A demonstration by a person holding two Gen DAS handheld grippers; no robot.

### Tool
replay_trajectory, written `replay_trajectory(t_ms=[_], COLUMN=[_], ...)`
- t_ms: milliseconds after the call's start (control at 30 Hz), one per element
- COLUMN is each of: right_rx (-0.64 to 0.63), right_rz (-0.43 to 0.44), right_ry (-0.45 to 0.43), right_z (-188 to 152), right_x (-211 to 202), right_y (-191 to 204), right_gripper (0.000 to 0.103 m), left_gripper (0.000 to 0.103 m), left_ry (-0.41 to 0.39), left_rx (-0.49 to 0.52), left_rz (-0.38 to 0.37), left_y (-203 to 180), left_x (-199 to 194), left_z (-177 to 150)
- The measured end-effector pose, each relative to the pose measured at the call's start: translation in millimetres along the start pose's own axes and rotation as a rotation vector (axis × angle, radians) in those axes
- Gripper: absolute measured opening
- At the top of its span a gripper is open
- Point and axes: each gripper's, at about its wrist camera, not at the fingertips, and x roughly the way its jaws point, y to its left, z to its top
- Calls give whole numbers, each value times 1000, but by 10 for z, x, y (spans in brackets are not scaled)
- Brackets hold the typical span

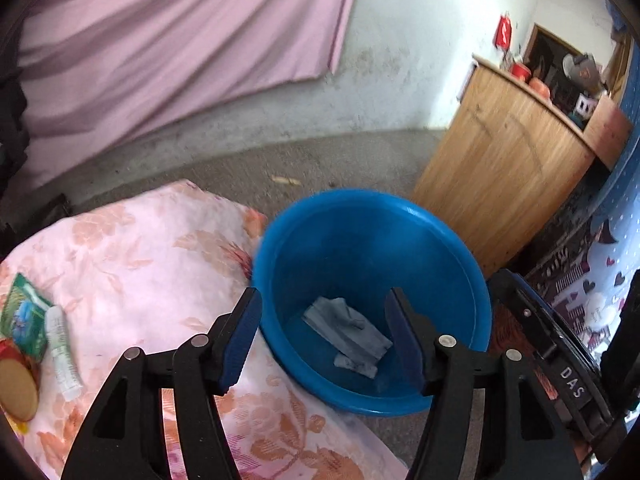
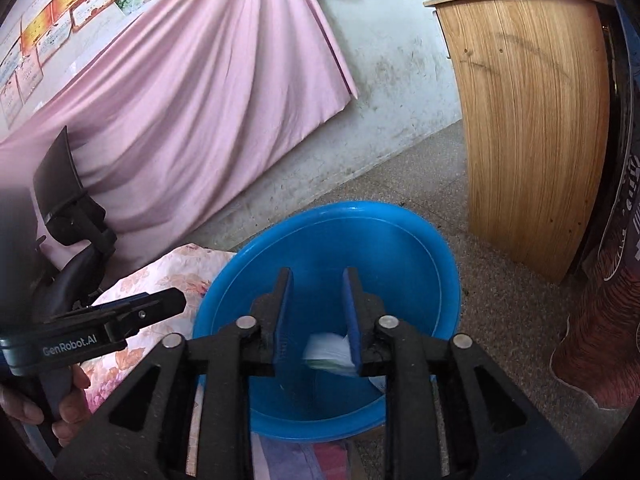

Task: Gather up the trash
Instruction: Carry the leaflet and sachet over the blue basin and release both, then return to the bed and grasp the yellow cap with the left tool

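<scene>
A blue plastic basin stands on the floor beside the bed; it also shows in the right wrist view. A crumpled grey-white wrapper lies in its bottom. My left gripper is open and empty above the basin's near side. My right gripper is open over the basin, and a blurred white and green piece of trash is loose between its jaws, against the right finger. On the bed at the left lie a green packet, a white tube and a round tan lid.
The bed has a pink floral cover. A wooden cabinet stands right of the basin on the concrete floor. A pink curtain hangs on the wall behind. The left gripper's body shows in the right wrist view.
</scene>
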Motion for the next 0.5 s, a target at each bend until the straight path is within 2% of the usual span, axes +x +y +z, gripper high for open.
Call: replay_trajectory(t_ms=[67,200,300,367,400,433,500], right_rx=[-4,-29,-54,-72,-78,-84,-100], right_rz=[5,19,35,49,57,62,67], right_ry=[-20,-73,-124,-166,-184,-202,-250], right_z=[10,46,71,82,88,94,101], right_x=[-49,-176,-292,-382,-423,-460,-553], right_y=[28,135,252,339,380,417,507], right_gripper=[68,76,83,91,95,103,103], left_gripper=[74,77,87,101,101,101,101], left_ry=[-62,-151,-225,-319,-365,-397,-449], left_rx=[-7,-16,-22,-39,-50,-57,-65], left_rz=[12,21,45,67,76,84,114], left_y=[46,113,186,263,302,330,400], left_x=[-131,-387,-627,-850,-957,-1028,-1196], left_z=[-24,-54,-109,-174,-211,-230,-276])
